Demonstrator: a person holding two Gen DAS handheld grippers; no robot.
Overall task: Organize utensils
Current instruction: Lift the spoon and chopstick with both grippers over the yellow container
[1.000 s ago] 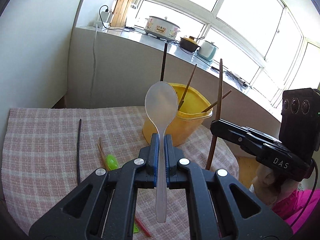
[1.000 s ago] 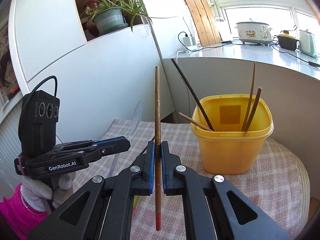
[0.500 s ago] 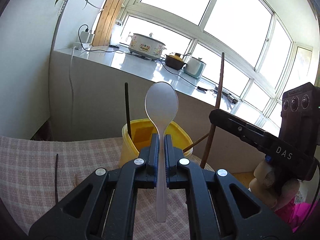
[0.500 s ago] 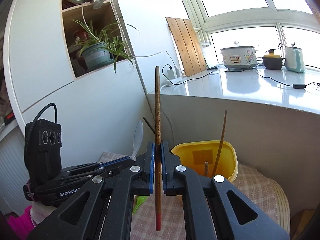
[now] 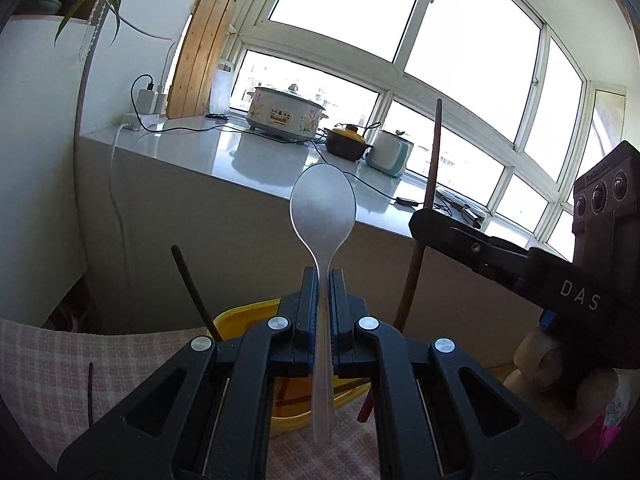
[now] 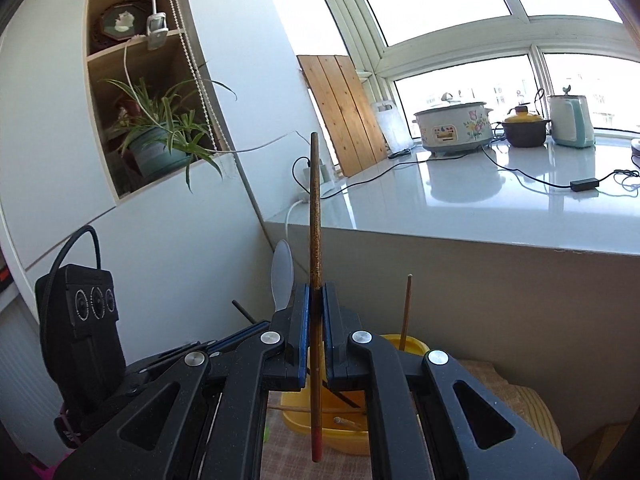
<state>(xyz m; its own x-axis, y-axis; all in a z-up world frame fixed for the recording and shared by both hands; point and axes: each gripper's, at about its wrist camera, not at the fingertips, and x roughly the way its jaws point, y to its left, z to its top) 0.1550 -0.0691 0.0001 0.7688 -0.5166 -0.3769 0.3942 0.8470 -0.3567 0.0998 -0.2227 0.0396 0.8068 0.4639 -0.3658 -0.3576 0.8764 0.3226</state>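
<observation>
My left gripper (image 5: 322,280) is shut on a translucent plastic spoon (image 5: 323,216), held upright with the bowl up. My right gripper (image 6: 315,298) is shut on a brown chopstick (image 6: 315,208) with a red lower tip, also upright. Both hang just above a yellow tub (image 5: 248,314) (image 6: 412,346) that holds several chopsticks; one dark stick (image 5: 192,284) and one thin wooden stick (image 6: 407,312) lean out of it. The right gripper (image 5: 424,220) and its chopstick (image 5: 434,152) show at the right of the left wrist view. The spoon (image 6: 282,276) shows left of my right gripper.
The tub stands on a pink checked cloth (image 5: 36,364), where a dark chopstick (image 5: 90,392) lies. Behind runs a grey counter (image 6: 480,200) with a slow cooker (image 6: 454,126), a pot, a kettle and cables. A shelf with a potted plant (image 6: 156,148) is on the left wall.
Both grippers have risen and closed in over the yellow tub, which has slid down under them in both views. The spoon and the chopstick stay gripped.
</observation>
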